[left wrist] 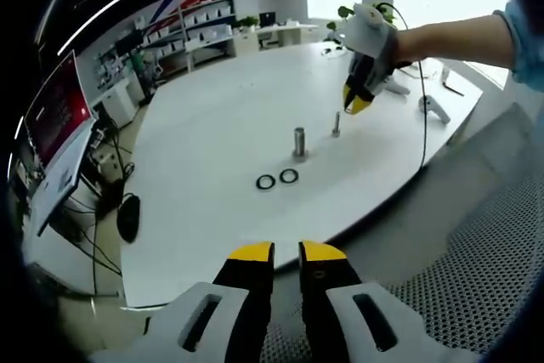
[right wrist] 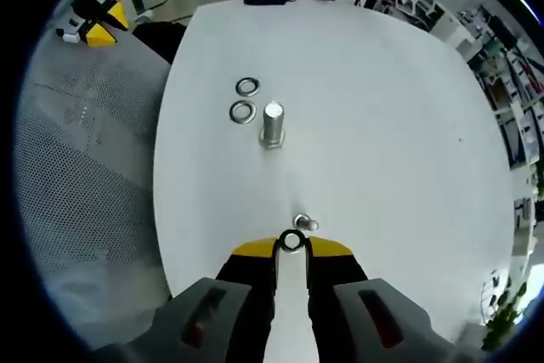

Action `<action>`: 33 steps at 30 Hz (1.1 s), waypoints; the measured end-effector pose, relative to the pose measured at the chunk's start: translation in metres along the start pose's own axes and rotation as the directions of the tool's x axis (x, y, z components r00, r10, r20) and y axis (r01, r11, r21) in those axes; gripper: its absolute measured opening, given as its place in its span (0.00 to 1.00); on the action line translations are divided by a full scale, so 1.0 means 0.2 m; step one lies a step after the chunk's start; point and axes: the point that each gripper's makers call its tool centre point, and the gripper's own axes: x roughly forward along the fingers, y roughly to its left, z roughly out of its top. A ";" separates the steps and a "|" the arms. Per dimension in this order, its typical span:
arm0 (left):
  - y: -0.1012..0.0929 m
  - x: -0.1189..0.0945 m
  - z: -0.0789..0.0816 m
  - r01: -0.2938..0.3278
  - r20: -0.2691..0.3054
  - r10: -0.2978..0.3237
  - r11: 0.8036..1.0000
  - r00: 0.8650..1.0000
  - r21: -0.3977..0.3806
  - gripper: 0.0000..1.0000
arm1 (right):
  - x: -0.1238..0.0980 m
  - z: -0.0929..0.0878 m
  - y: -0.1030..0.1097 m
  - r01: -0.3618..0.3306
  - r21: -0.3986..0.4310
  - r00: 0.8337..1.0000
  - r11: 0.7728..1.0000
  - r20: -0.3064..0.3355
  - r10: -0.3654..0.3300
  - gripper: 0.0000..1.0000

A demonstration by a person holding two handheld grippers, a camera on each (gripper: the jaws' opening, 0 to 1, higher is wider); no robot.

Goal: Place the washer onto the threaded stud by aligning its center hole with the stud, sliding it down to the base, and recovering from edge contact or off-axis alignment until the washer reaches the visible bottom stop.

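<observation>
**Washer held over the small stud, ready for the drop**

On the left of the right gripper view, two spare washers [right wrist: 245, 99] lie flat on the white table [right wrist: 382, 125], just beside a thick upright bolt [right wrist: 272, 122]. Nearer the camera, the right gripper [right wrist: 291, 248] pinches a washer [right wrist: 292, 241] between its yellow tips, jaws narrowed onto its rim, the ring's hole facing the lens. Just beyond it stands the small threaded stud [right wrist: 303, 224], its top close to the washer's far edge; whether the two touch cannot be told.

In the left gripper view, the left gripper [left wrist: 286, 254] waits off the table's near edge, jaws nearly together and holding nothing. To the right, a gloved hand [left wrist: 371, 31] poises the right gripper above the stud [left wrist: 337, 122].

The step appears to be alignment. It should go best if the ring is levelled flat, its hole centred over the stud's tip, then lowered straight. If the edge catches, a slight lift and re-centring looks wiser than pushing.
</observation>
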 end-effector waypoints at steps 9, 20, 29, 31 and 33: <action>0.00 0.00 0.00 -0.002 0.000 0.002 1.000 1.000 -0.004 0.09 | 0.01 0.03 -0.05 0.015 0.006 1.000 1.000 0.013 -0.015 0.14; 0.00 0.00 0.00 -0.004 0.002 0.004 1.000 1.000 -0.007 0.09 | 0.04 0.02 -0.07 0.005 0.006 1.000 1.000 -0.001 -0.005 0.14; 0.01 0.00 0.00 -0.009 0.003 0.009 1.000 1.000 -0.014 0.09 | 0.08 0.02 -0.07 -0.007 -0.020 1.000 1.000 -0.031 0.006 0.14; 0.01 0.00 0.00 -0.010 0.004 0.010 1.000 1.000 -0.017 0.09 | 0.09 0.01 -0.07 -0.008 -0.022 0.999 1.000 -0.037 0.007 0.14; 0.01 0.00 0.00 -0.011 0.003 0.011 1.000 1.000 -0.018 0.09 | 0.11 0.01 -0.07 -0.014 -0.017 0.999 1.000 -0.039 0.013 0.14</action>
